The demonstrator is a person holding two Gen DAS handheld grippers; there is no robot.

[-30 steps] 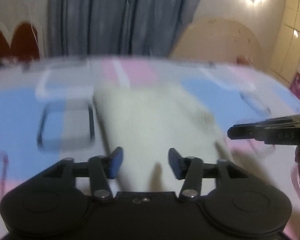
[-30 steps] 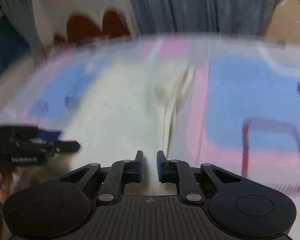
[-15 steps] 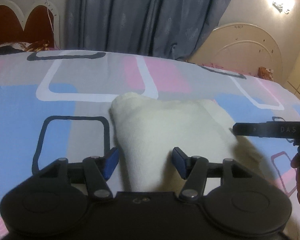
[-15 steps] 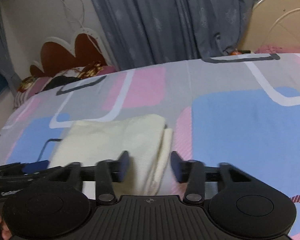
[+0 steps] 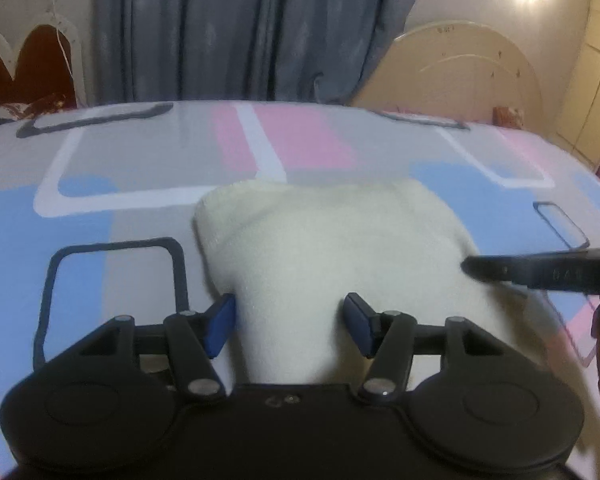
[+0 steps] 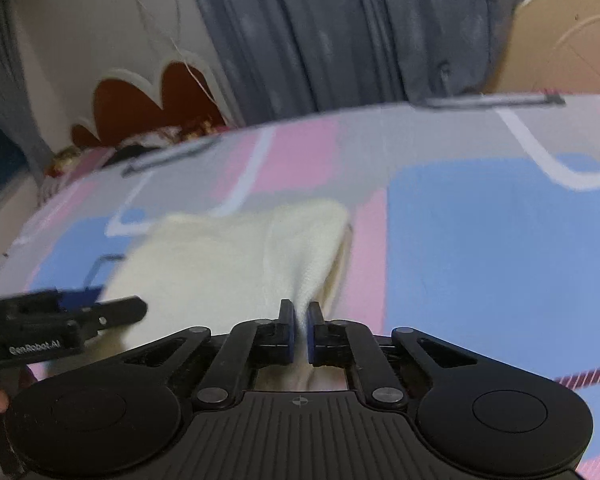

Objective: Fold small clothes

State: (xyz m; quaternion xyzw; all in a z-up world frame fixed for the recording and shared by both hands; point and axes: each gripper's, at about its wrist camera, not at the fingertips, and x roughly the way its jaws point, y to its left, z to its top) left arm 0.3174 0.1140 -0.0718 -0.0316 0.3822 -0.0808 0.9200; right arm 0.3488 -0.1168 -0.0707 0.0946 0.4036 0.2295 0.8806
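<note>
**Cream knit garment on a patterned bed, one gripper pinching its edge**

A small cream garment (image 5: 332, 248) lies on a bedsheet (image 5: 100, 152) printed with pink, blue and grey blocks and white outlines. It looks soft, light and limp, with a fine knitted texture; it should drape and sag wherever it is lifted, so a corner or folded edge seems the best place to take hold. What kind of garment it is cannot be told. Its far edge is rounded and thick, suggesting it is already doubled over.

The right gripper (image 6: 298, 330) has its fingers nearly together, pinching a raised ridge of the cloth at the garment's near right edge; the fabric tents up toward them. The left gripper (image 5: 290, 326) is spread wide, its blue pads (image 5: 220, 328) on either side of the garment's near left part, gripping nothing.

Behind the bed hang grey-blue curtains (image 5: 240, 28), with a scalloped red headboard (image 6: 156, 100) to the left.
</note>
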